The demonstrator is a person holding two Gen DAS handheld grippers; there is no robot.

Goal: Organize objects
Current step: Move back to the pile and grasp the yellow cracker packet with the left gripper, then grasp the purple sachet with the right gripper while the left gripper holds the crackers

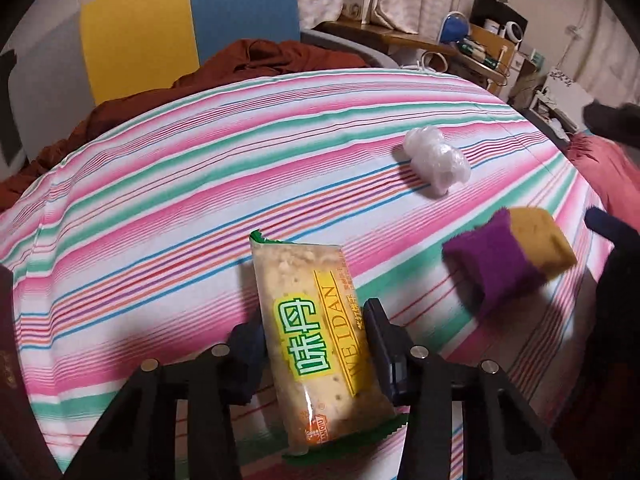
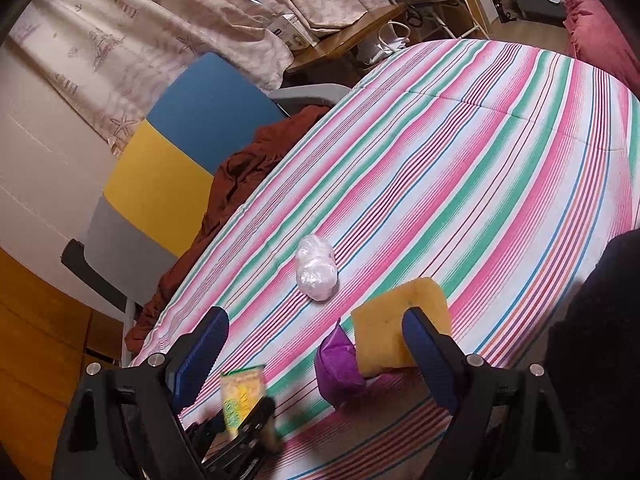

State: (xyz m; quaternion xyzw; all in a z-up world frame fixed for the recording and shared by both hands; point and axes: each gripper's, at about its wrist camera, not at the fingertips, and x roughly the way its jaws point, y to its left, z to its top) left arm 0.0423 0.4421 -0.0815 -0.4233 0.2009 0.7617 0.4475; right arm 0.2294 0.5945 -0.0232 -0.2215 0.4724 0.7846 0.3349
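I am closing my left gripper (image 1: 316, 344) on a cracker packet (image 1: 320, 344) marked WEIDAN, its dark pads pressing the wrapper's two long sides while the packet is lying lengthwise between them at the near edge of the striped bed cover (image 1: 200, 184). My right gripper (image 2: 316, 344) is hanging wide apart just to the right, its blue pads (image 2: 430, 356) standing on either side of open cover and gripping nothing; the right-hand pad is showing in front of a yellow sponge with a purple scouring side (image 2: 400, 332), which is sitting tilted on the cover, and I cannot tell whether pad and sponge are touching. In the left wrist view that sponge is appearing to the right of the packet, a little farther off. A crumpled ball of clear plastic film (image 1: 436, 164) is resting farther up the cover, beyond the sponge and apart from it. A rust-brown blanket (image 1: 264, 60) is bunching along the far left edge of the bed, against a panel of grey, yellow and blue (image 1: 180, 20), with patterned curtains (image 2: 160, 28) hanging behind.
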